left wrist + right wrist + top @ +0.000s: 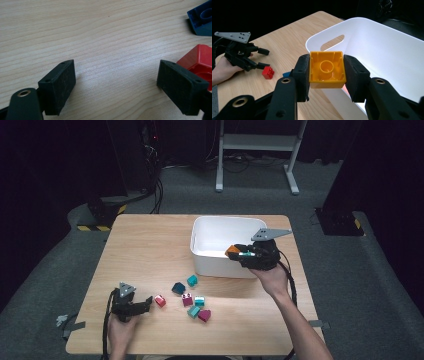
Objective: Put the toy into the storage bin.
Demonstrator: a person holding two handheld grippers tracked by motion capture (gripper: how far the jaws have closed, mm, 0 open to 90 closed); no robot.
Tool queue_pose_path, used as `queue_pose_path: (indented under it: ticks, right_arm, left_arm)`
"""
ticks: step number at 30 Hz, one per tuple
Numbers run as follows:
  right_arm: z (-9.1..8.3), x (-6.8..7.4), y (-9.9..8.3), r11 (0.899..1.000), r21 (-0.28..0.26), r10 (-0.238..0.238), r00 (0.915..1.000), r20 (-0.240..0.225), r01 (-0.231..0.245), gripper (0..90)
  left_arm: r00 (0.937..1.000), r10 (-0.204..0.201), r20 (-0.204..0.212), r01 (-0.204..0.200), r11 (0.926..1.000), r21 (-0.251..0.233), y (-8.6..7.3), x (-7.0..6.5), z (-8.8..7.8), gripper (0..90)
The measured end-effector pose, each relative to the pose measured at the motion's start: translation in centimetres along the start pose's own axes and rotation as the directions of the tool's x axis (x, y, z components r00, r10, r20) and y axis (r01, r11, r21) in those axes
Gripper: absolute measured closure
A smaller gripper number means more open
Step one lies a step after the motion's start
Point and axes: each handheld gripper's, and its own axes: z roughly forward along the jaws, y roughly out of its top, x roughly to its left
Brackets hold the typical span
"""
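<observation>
the wooden bench (150,250) spreads out below me, its far right part taken by a white bin (215,237) with a slot handle in its end wall. my right hand-held gripper (327,70) hangs at the bin's near right rim, pinching an orange block (327,68) between its two black pads, one pad flat on each side of the block, whose hollow underside faces the camera. in the high view that orange block (232,251) sits just over the bin's near wall, off the bench. my left hand-held gripper (148,302) rests low on the near left of the bench with its jaws spread and nothing but bare wood between them. just beside its right pad lies a red block (200,63); i cannot tell whether they touch. farther out lies a dark blue block (201,21). between my two hands, in front of the bin, a loose cluster of small blocks lies on the bench: a teal block (192,280), a magenta block (187,299) and a few more close by.
</observation>
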Motion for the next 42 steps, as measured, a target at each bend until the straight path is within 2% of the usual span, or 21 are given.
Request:
queue_pose_path:
  ticks: [11, 24, 29, 42]
  right_arm:
    - [0.9, -2.6, 0.2, 0.998, 0.019, 0.062, 0.9961, 0.062, -0.063, 58.7]
    - [1.9, -4.2, 0.2, 0.995, 0.045, 0.085, 0.9883, 0.127, -0.091, 58.4]
    - [2.3, -4.7, 0.0, 0.992, 0.053, 0.103, 0.9851, 0.137, -0.112, 58.4]
    - [3.3, -5.8, -0.3, 0.988, 0.094, 0.106, 0.9795, 0.171, -0.123, 57.7]
  left_arm:
    - [1.0, 0.0, 0.0, 0.0, 1.0, 0.0, 0.0, 0.0, 0.0, 15.4]
    - [1.0, 0.0, 0.0, 0.0, 1.0, 0.0, 0.0, 0.0, 0.0, 15.5]
    - [1.0, 0.0, 0.0, 0.0, 1.0, 0.0, 0.0, 0.0, 0.0, 15.5]
    - [1.0, 0.0, 0.0, 0.0, 1.0, 0.0, 0.0, 0.0, 0.0, 15.5]
